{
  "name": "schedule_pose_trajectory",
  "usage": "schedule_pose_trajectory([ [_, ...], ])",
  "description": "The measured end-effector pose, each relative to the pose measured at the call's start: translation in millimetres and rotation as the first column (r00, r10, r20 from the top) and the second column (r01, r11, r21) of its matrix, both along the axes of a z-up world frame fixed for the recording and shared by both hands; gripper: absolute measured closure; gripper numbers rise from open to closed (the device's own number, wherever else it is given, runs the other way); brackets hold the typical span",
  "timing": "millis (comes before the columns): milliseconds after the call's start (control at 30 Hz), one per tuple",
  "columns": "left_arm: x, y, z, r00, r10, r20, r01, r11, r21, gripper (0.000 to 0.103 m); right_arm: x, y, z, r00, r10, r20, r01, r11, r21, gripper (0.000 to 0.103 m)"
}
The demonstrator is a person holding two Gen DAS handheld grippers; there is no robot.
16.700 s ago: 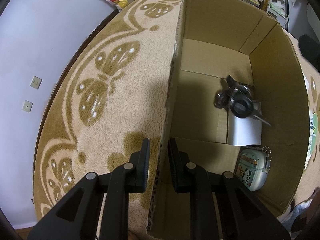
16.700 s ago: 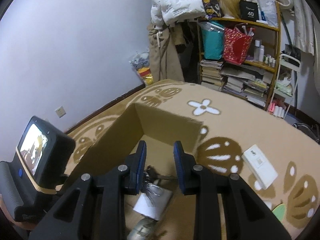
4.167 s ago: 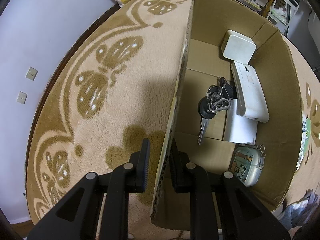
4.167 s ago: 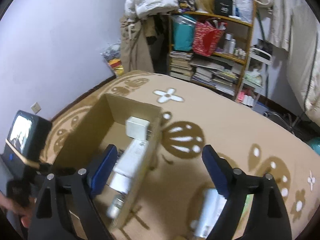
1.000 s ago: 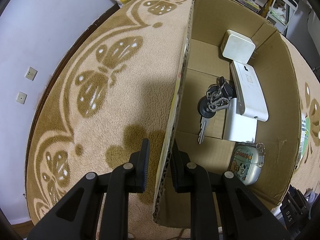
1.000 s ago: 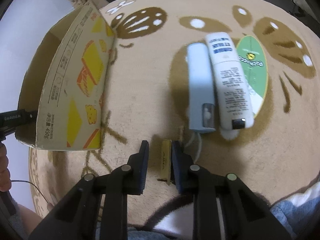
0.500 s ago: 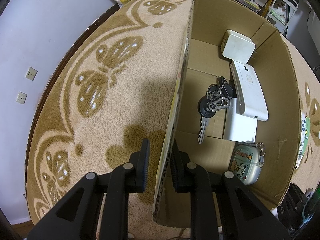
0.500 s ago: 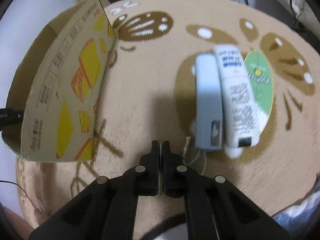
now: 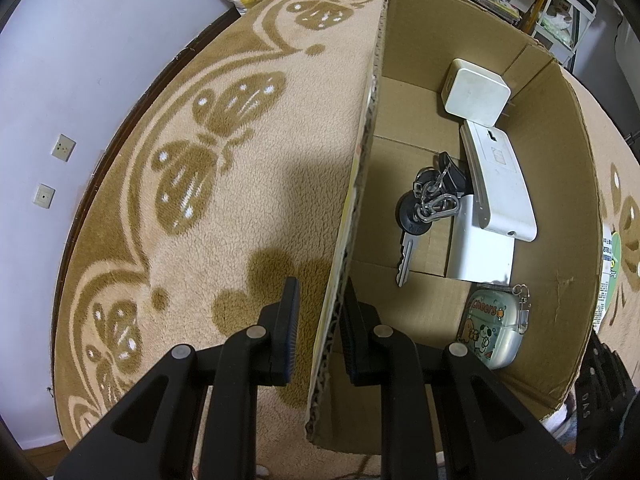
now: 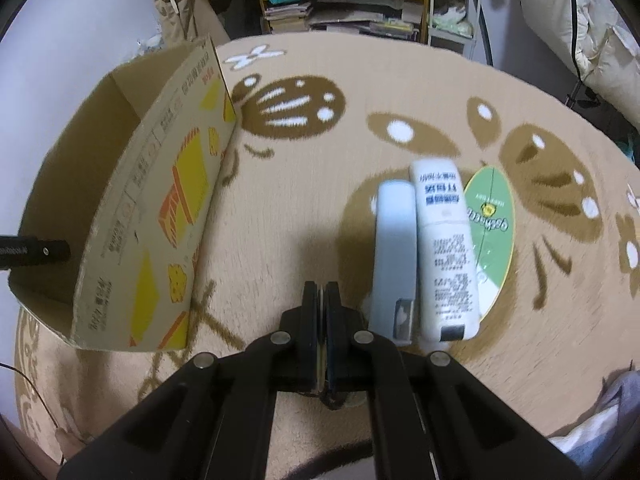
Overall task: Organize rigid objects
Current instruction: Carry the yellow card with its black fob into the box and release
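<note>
- The left hand-held gripper (image 9: 318, 322) was pinching the near wall of the open brown cardboard box (image 9: 560, 184), one jaw outside it and one inside, steadying it on the beige carpet with brown butterfly patterns (image 9: 224, 184).
- Already in the box lay a white square adapter block (image 9: 476, 92) at the far end, a long white plastic device (image 9: 500, 184), a bunch of keys on metal rings (image 9: 424, 204), a flat white card (image 9: 480, 256) and a small cartoon-printed case (image 9: 494, 326) at the near end.
- The right hand-held gripper (image 10: 322, 332) was pressed together on a thin pale sliver; what it was could not be told.
- Left on the carpet, well apart from the box, were a pale blue oblong device (image 10: 394, 256), a white printed tube (image 10: 444, 248) touching it, and a green oval card (image 10: 490, 232) partly under the tube.
- Judged from this, the task was more than half done: the pinched item and three others remained to box.
</note>
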State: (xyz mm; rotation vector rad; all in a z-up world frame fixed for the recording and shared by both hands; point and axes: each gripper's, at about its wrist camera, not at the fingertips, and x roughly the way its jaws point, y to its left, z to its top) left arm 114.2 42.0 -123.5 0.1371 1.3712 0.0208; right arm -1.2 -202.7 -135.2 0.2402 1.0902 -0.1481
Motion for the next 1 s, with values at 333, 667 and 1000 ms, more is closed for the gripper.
schedule_pose_trajectory([
  [333,0.5,0.6,-0.3,1.0,0.001,0.0,-0.001,1.0,-0.003,0.084,21.3,8.5,51.5,0.992,0.041,0.119,-0.04,0.999,-0.011,0.098],
  [667,1.1,0.8,-0.6,1.0,0.003,-0.001,-0.003,1.0,-0.006,0.084,62.6,55.2,125.4,0.944,0.146,0.295,-0.137,0.989,-0.051,0.098],
  [1000,1.1,0.0,-0.6,1.0,0.003,-0.002,-0.003,1.0,-0.011,0.084,87.6,97.8,128.7,0.917,0.221,0.332,-0.224,0.974,-0.029,0.098],
])
